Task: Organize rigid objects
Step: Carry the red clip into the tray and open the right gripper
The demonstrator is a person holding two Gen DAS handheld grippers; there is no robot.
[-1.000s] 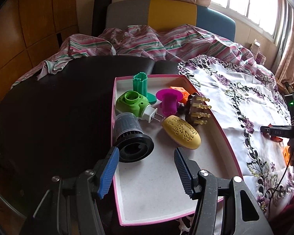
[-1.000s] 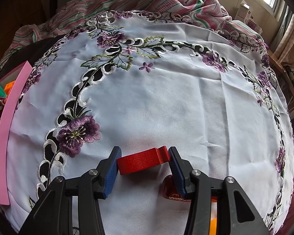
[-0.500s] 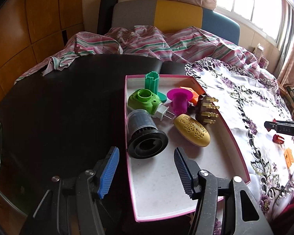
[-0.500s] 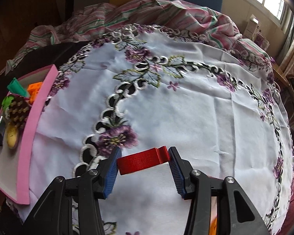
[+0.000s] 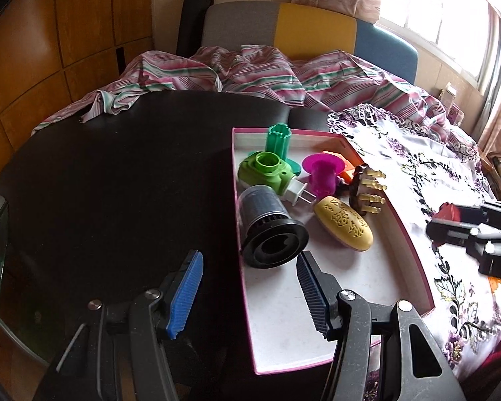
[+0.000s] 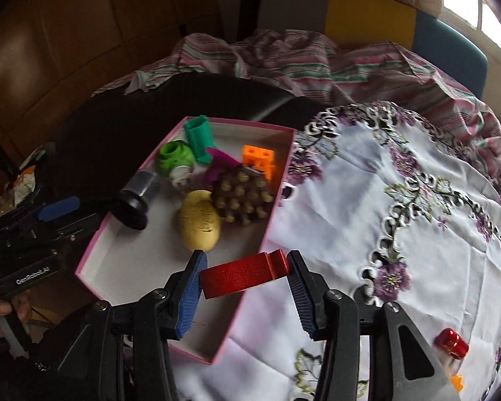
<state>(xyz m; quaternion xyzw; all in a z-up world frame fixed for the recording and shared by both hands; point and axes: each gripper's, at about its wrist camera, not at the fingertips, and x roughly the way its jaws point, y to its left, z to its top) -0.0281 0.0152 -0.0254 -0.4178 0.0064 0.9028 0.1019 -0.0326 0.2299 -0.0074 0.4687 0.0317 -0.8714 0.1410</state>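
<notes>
The right gripper (image 6: 245, 275) clamps the red block (image 6: 242, 275) above the pink box (image 6: 274, 207); a loose grip could drop it outside. The left gripper (image 5: 248, 289) gapes empty.

The tray (image 5: 407, 230) lies on the surface (image 5: 117, 183), its right edge against the cloth (image 6: 384, 217). In the tray, the spool (image 5: 277, 140) stands at the far end, the plug (image 5: 267, 170) before it, the cylinder (image 5: 270, 227) nearer on the left. The oval (image 5: 344, 224) lies right of the cylinder, the brush (image 5: 364, 187) behind the oval, the funnel (image 5: 322, 172) left of the brush, the block (image 6: 259, 158) behind it. The bar (image 6: 243, 274), between the right hand-held gripper's (image 6: 245, 275) pads, hangs above the tray's near right edge. A cap (image 6: 451, 342) lies on the cloth, right. The left hand-held gripper (image 5: 248, 297) hovers over the tray's near left edge.
</notes>
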